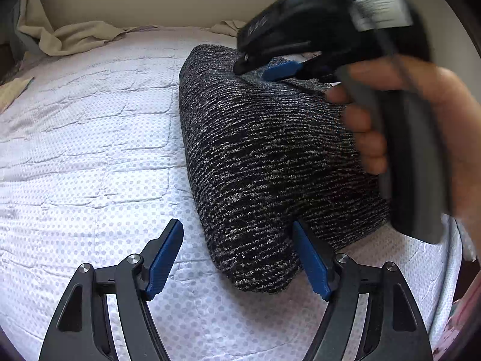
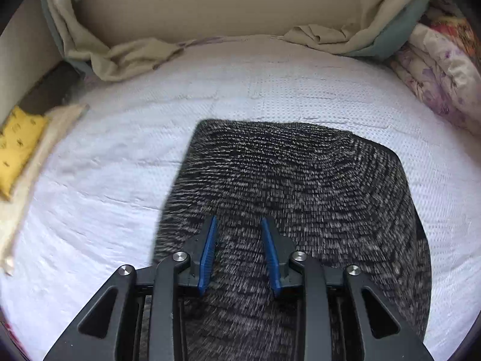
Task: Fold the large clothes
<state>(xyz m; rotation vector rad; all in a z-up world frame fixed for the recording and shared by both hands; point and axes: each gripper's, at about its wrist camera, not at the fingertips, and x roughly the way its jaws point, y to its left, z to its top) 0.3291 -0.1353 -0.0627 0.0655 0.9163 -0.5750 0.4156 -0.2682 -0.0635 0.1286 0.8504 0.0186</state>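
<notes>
A black-and-white knit sweater (image 1: pixel 264 162) lies folded into a thick rectangle on the white quilted bed (image 1: pixel 90 138). My left gripper (image 1: pixel 237 228) is open, its jaws wide around the sweater's near corner, right pad (image 1: pixel 309 258) against the fabric. My right gripper (image 1: pixel 270 69), held by a hand, hovers over the sweater's far end. In the right wrist view the sweater (image 2: pixel 300 186) fills the middle and the right gripper (image 2: pixel 239 225) is open, its blue pads apart just above the knit, holding nothing.
Beige sheets (image 2: pixel 135 54) bunch along the headboard (image 2: pixel 210 3). A yellow item on cream cloth (image 2: pixel 18 144) lies at the bed's left edge. Floral bedding (image 2: pixel 442 75) is stacked at the right. White bed surface surrounds the sweater.
</notes>
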